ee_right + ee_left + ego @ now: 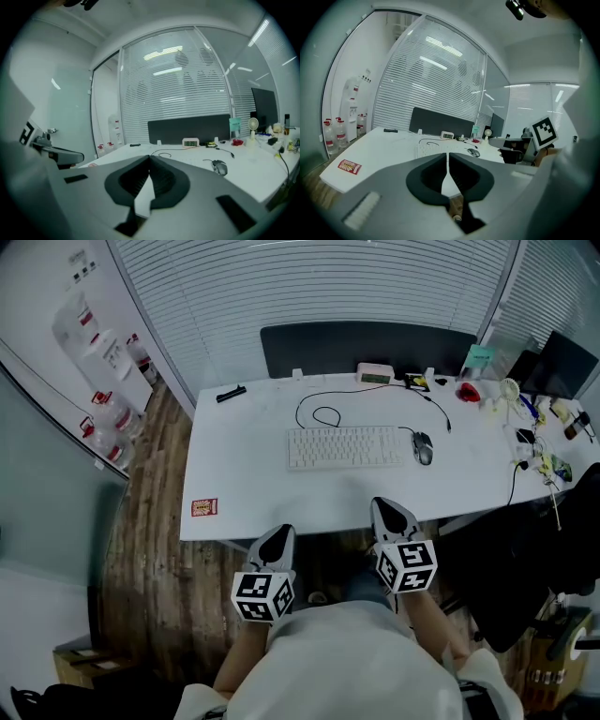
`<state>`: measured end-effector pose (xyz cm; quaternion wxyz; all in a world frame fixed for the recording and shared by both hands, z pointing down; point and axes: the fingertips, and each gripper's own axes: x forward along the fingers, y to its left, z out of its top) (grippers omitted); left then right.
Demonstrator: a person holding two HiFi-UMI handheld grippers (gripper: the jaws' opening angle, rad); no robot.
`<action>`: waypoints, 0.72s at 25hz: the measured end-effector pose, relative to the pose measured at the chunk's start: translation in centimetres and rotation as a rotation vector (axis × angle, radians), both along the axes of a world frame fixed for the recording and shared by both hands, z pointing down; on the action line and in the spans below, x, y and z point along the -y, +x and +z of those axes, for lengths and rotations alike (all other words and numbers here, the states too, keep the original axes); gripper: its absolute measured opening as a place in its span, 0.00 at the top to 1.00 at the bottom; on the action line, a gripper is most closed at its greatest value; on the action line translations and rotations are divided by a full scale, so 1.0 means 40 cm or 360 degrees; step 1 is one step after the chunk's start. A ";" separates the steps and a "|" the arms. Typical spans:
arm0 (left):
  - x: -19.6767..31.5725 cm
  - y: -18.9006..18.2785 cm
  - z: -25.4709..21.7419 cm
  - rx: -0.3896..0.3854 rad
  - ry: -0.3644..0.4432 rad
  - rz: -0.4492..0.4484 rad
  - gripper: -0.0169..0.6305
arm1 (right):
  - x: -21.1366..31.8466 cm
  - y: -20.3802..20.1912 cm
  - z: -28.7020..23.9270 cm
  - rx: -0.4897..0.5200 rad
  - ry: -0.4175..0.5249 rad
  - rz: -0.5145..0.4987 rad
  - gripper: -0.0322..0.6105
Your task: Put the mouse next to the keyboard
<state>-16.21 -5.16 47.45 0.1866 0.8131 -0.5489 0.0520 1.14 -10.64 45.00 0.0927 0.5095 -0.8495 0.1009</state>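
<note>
A white keyboard (344,447) lies in the middle of the white desk (244,493). A grey wired mouse (423,447) sits just right of it, close to its right end. In the gripper views the mouse (474,153) (219,166) and the keyboard (436,148) appear farther along the desk. My left gripper (274,542) is below the desk's near edge, shut and empty. My right gripper (390,515) is at the near edge, also shut with nothing in it. Both are well short of the mouse.
A red packet (203,507) lies at the desk's near left corner. A black marker (231,393), a small clock (374,373), a dark screen panel (366,345) and cluttered items (525,418) line the back and right. A black chair (525,559) stands at right.
</note>
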 end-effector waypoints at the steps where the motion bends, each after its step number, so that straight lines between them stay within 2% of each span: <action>1: -0.007 -0.004 0.000 0.0001 0.0003 -0.0005 0.95 | -0.013 -0.011 -0.001 0.0000 0.0004 -0.0020 0.95; 11: -0.043 -0.012 -0.004 -0.0029 0.0010 -0.0007 0.96 | -0.087 -0.083 0.001 0.0059 -0.0011 -0.0135 0.95; 18: -0.054 -0.004 0.000 -0.0042 -0.0011 0.0027 0.96 | -0.102 -0.107 -0.007 0.0041 0.0014 -0.0181 0.95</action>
